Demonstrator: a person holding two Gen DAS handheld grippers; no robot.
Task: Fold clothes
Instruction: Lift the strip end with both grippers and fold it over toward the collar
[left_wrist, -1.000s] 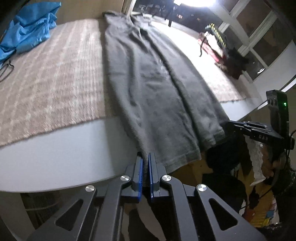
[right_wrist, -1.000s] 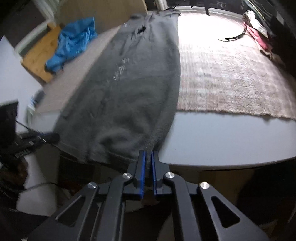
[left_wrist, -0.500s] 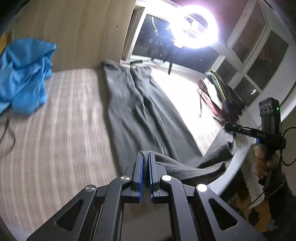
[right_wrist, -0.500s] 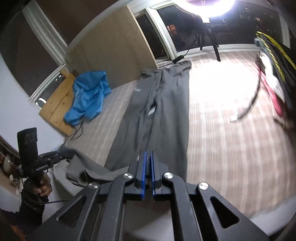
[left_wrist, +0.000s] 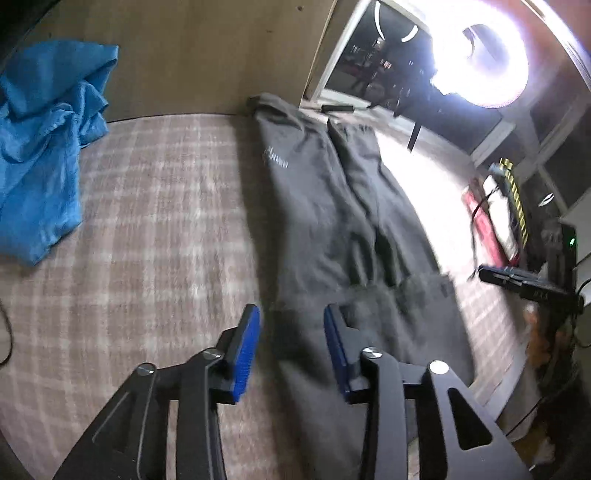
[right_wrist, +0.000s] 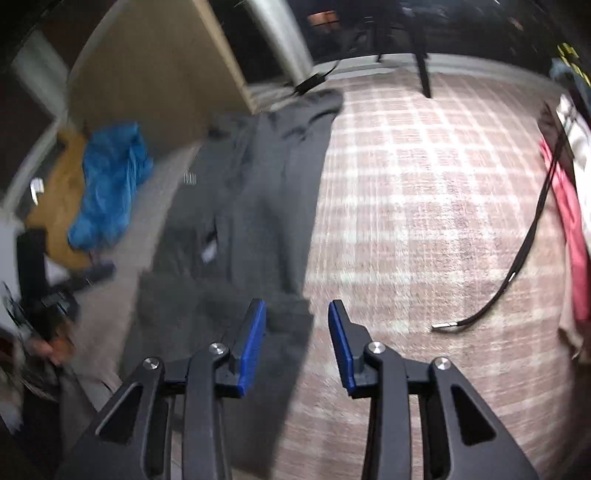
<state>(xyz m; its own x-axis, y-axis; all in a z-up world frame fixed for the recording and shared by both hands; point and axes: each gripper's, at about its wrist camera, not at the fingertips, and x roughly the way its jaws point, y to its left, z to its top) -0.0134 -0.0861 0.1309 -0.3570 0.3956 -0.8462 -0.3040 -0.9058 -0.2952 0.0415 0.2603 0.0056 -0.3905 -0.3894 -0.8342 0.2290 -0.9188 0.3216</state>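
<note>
Dark grey trousers (left_wrist: 325, 206) lie lengthwise on a plaid blanket (left_wrist: 155, 236), their leg ends folded back over the upper part. The fold's edge shows as a grey flap (left_wrist: 399, 302). My left gripper (left_wrist: 291, 328) hovers over the fold's left corner, jaws opening, blue pads clear of the cloth. In the right wrist view the same trousers (right_wrist: 266, 192) run up the middle, and my right gripper (right_wrist: 297, 325) hangs above the fold's right corner, jaws opening, nothing pinched between them.
A crumpled blue garment (left_wrist: 40, 140) lies at the blanket's far left. A black strap (right_wrist: 517, 266) and red and white cloth (right_wrist: 569, 221) lie along the right side. A ring light (left_wrist: 480, 55) glares by the window. A hand with the other gripper (left_wrist: 532, 284) shows at right.
Both grippers carried the trouser leg ends from the table's near edge up over the trousers, then let go. Both went from shut on cloth to parted jaws.
</note>
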